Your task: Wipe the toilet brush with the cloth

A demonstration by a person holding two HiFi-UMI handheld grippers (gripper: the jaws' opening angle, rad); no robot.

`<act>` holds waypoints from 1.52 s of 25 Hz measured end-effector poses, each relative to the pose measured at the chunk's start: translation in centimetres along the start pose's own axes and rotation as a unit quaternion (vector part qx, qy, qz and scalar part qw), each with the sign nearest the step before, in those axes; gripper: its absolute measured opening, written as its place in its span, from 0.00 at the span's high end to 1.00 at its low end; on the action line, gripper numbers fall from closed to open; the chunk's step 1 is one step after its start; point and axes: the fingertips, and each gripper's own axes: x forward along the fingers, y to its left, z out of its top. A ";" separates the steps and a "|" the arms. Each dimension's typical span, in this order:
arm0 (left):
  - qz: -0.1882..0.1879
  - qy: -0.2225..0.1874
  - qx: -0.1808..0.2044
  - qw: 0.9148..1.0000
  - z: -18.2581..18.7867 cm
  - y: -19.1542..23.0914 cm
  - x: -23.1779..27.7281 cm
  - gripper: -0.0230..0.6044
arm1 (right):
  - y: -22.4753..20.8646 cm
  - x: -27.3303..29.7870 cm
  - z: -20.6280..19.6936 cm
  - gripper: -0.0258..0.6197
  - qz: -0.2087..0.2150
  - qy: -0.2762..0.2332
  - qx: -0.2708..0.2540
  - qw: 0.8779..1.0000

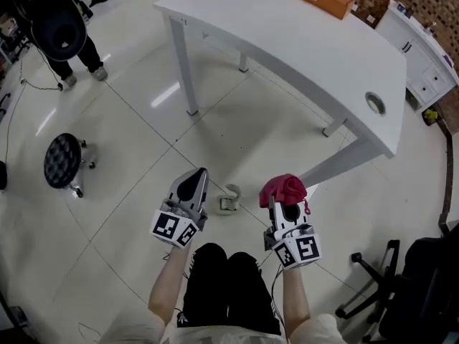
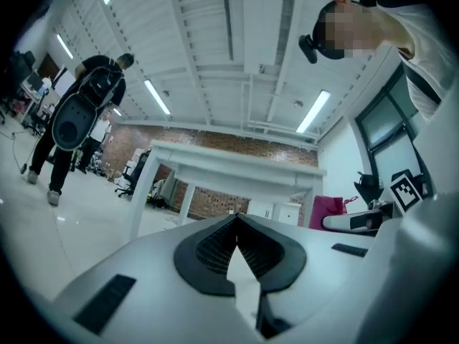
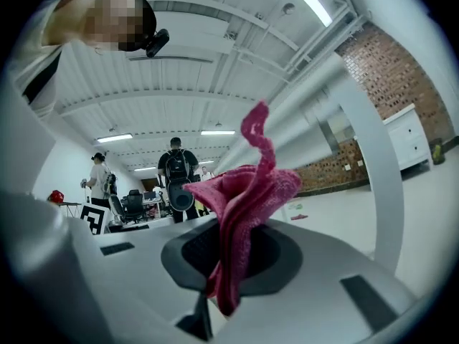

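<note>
My left gripper (image 1: 193, 183) hangs low over the pale floor, in front of the person's knees. Its jaws are shut with nothing between them, as the left gripper view (image 2: 237, 226) confirms. My right gripper (image 1: 288, 208) is beside it at the right, shut on a bunched pink cloth (image 1: 283, 188) that sticks up out of the jaws (image 3: 240, 192). On the floor between the two grippers lies a small grey-white object (image 1: 229, 199); I cannot tell what it is. No toilet brush is recognisable in any view.
A white table (image 1: 323, 49) stands ahead, its near leg (image 1: 337, 165) just past the cloth. A black stool (image 1: 63, 160) is at the left and an office chair base (image 1: 380, 271) at the right. A person (image 1: 61, 27) stands at the far left, and a white cabinet (image 1: 423, 56) at the far right.
</note>
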 end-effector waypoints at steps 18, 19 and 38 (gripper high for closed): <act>-0.023 0.068 -0.040 0.997 -37.1 6.1 -4.2 0.95 | -12.9 2.6 -41.0 0.91 0.007 0.081 0.075 0.994; -0.025 0.071 -0.038 0.996 -37.9 5.9 -4.2 0.96 | -13.4 3.2 -42.2 0.91 0.011 0.084 0.077 0.994; -0.029 0.069 -0.038 0.996 -43.2 4.4 -6.5 0.96 | -11.0 0.7 -50.4 0.91 0.026 0.155 0.167 0.973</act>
